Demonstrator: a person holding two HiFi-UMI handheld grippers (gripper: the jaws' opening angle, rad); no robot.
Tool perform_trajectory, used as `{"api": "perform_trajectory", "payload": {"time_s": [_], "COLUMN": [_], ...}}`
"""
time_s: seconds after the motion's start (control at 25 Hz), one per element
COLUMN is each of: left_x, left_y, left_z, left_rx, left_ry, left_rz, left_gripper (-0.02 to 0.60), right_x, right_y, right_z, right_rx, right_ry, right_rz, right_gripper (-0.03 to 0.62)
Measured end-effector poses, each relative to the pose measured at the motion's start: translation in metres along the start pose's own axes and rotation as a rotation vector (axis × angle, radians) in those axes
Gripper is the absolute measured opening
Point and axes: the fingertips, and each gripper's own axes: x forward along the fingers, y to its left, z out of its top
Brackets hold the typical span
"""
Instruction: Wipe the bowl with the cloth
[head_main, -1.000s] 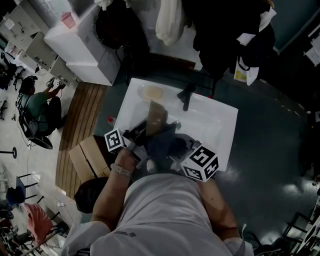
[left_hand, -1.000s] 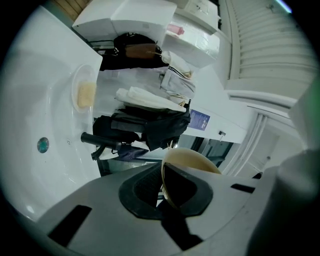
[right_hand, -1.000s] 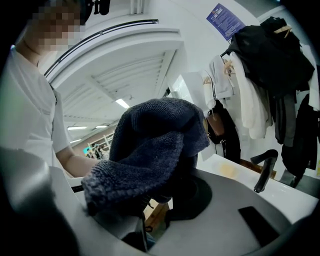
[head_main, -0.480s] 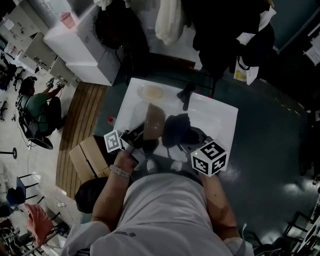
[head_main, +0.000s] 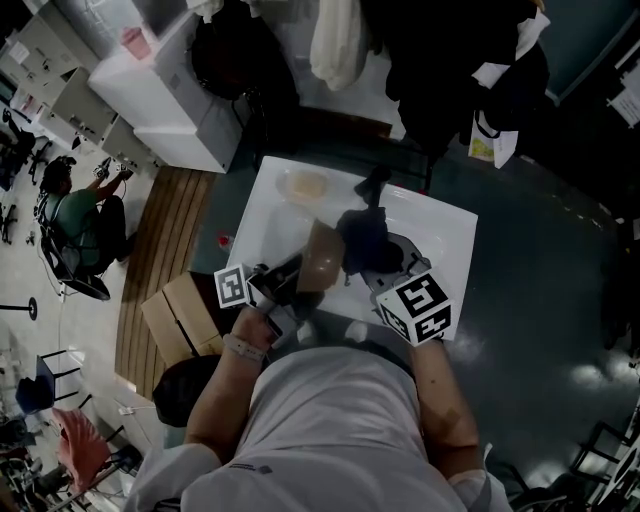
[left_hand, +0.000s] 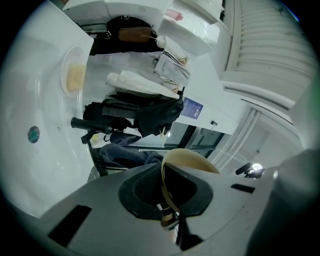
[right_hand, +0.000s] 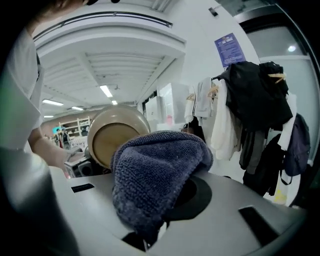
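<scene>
A tan bowl (head_main: 323, 257) is held on edge above the white sink (head_main: 440, 235), its rim pinched in my left gripper (head_main: 298, 275), which is shut on it. The left gripper view shows the bowl's rim (left_hand: 184, 156) running between the jaws. My right gripper (head_main: 378, 268) is shut on a dark blue cloth (head_main: 364, 238), which is bunched just right of the bowl. The right gripper view has the cloth (right_hand: 152, 172) folded over the jaws with the bowl's underside (right_hand: 116, 132) right behind it.
A dark faucet (head_main: 373, 187) stands at the sink's back edge, with a soap dish (head_main: 302, 185) to its left. White cabinets (head_main: 165, 90) stand at the far left. A cardboard box (head_main: 180, 315) sits on the floor left of me. Dark clothes (head_main: 455, 60) hang behind.
The right gripper has carried the cloth away from me and up, to the bowl's right side. The bowl has tilted and shifted slightly right in the left gripper.
</scene>
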Motion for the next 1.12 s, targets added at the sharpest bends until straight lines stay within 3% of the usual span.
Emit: {"api": "perform_trajectory", "payload": {"time_s": [0.28, 0.68, 1.12], "left_x": [-0.004, -0.014, -0.023], "left_y": [0.0, 0.006, 0.021], "left_z": [0.01, 0.031, 0.037], "left_rx": [0.044, 0.126, 0.174], "left_ry": [-0.051, -0.128, -0.128], "left_rz": [0.024, 0.109, 0.192], "left_gripper": [0.023, 0.025, 0.025], "right_x": [0.01, 0.009, -0.004], "right_y": [0.032, 0.077, 0.07], "right_z": [-0.015, -0.028, -0.02], "right_rx": [-0.204, -0.358, -0.539], "right_ry": [0.137, 0.222, 0.301], "right_rz": [0.048, 0.083, -0.017], "right_gripper": [0.067, 0.067, 0.067]}}
